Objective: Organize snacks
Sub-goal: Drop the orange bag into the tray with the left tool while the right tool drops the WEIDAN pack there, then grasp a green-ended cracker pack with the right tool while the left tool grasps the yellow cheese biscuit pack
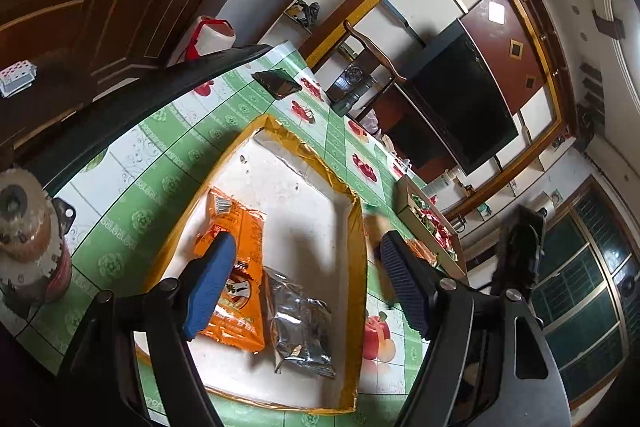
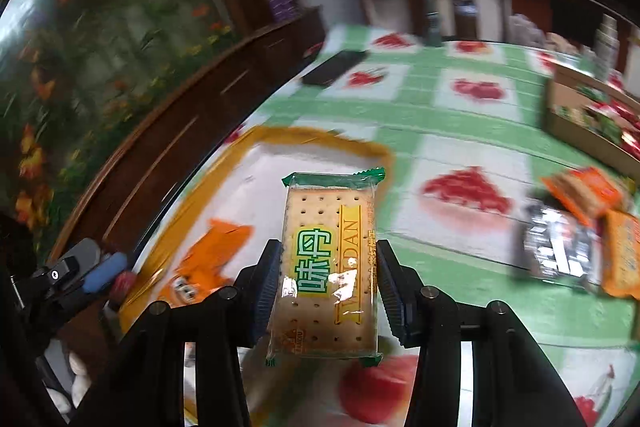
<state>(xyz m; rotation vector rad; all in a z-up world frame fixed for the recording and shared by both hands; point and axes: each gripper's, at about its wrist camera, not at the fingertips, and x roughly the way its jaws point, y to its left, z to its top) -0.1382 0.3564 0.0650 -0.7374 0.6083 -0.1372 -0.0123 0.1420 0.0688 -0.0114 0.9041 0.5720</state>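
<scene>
The right gripper (image 2: 326, 287) has its jaws closed partway on a clear-wrapped packet of pale square crackers with green ends (image 2: 326, 267), pinched across its width with the long side running forward, and it hangs above the table covered in a green-and-white fruit-print cloth (image 2: 460, 115). Just ahead of and below those jaws lies the shallow white tray with a tan taped rim (image 1: 362, 227). To set the packet down well, I would carry it forward over the rim, lower it until it lies flat on a bare patch of the tray floor, and only then let go, keeping clear of the other gripper working on the left. The left gripper (image 1: 308, 259) hangs over the tray with its jaws standing wide apart and nothing gripped. Under its left pad lies an orange foil snack packet (image 1: 240, 227), and between the jaws, nearer the camera, a crinkled silver foil packet (image 1: 300, 323) lies beside it in the tray. Further right of the right jaws, an open brown cardboard box (image 2: 576, 135) holds red and green wrapped snacks, with loose orange and silver packets (image 2: 560, 247) on the cloth in front.
</scene>
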